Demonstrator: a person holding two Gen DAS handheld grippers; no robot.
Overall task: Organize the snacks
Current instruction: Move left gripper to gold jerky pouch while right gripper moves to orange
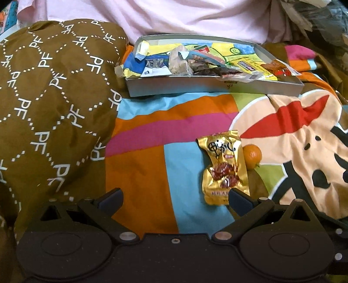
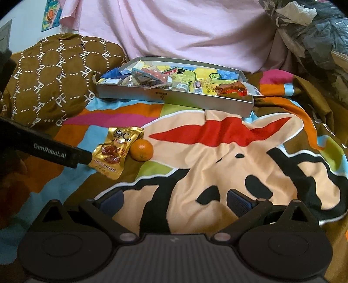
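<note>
A gold snack packet (image 1: 224, 167) lies flat on the colourful bedspread, with a small orange (image 1: 252, 155) touching its right side. My left gripper (image 1: 176, 200) is open just short of the packet; its right finger overlaps the packet's near corner. In the right wrist view the same gold snack packet (image 2: 115, 149) and orange (image 2: 141, 150) lie at the left, with a finger of the left gripper (image 2: 83, 157) at the packet's near edge. My right gripper (image 2: 174, 202) is open over the bedspread, holding nothing. A grey shallow box (image 1: 195, 87) at the back holds several snack packets.
A brown pillow (image 1: 50, 104) with white lettering rises at the left. Pink fabric (image 1: 174, 19) fills the back behind the grey shallow box (image 2: 184, 99). A crumpled dark plastic bag (image 2: 315, 32) sits at the far right. The bedspread (image 2: 228, 156) shows a cartoon print.
</note>
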